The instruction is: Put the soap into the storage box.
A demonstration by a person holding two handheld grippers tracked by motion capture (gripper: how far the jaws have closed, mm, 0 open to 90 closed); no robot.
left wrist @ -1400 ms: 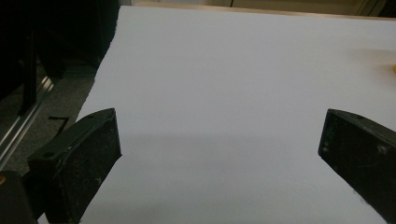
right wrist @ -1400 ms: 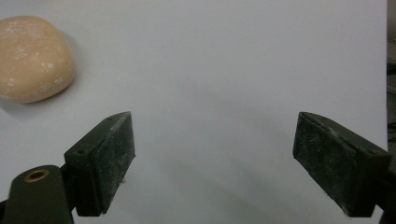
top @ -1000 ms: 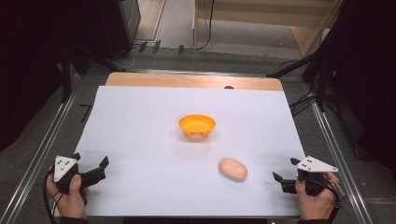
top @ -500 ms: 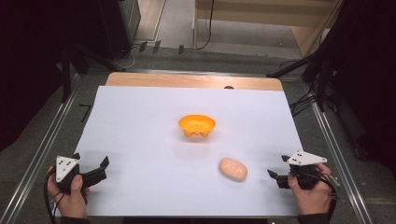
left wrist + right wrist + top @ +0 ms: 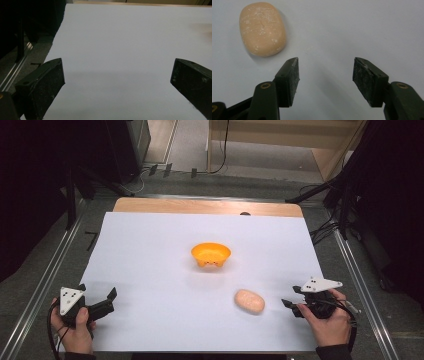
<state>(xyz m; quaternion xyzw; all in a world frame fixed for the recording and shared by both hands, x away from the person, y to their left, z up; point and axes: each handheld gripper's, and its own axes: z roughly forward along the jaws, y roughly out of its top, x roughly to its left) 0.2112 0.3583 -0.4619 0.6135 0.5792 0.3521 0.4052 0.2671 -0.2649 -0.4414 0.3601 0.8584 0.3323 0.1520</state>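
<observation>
The right gripper (image 5: 290, 306) is sitting at the near right of the table, held in the person's right hand (image 5: 327, 324), and its two jaws are standing apart with nothing between them. In the right gripper view the right gripper (image 5: 325, 72) is pointing over bare white sheet, and one peach-coloured oval bun (image 5: 262, 29) is lying ahead and to the left of its jaws, close but not touching.

The left gripper (image 5: 111, 299) is resting at the near left edge, gripped by the left hand (image 5: 75, 332); its two jaws are spread wide and are holding nothing.

From above, the single bun (image 5: 249, 300) is lying on the white sheet (image 5: 150, 245) just left of the right gripper. One orange bowl (image 5: 211, 255) is standing upright near the middle of the sheet, farther off than the bun and well apart from both grippers.
</observation>
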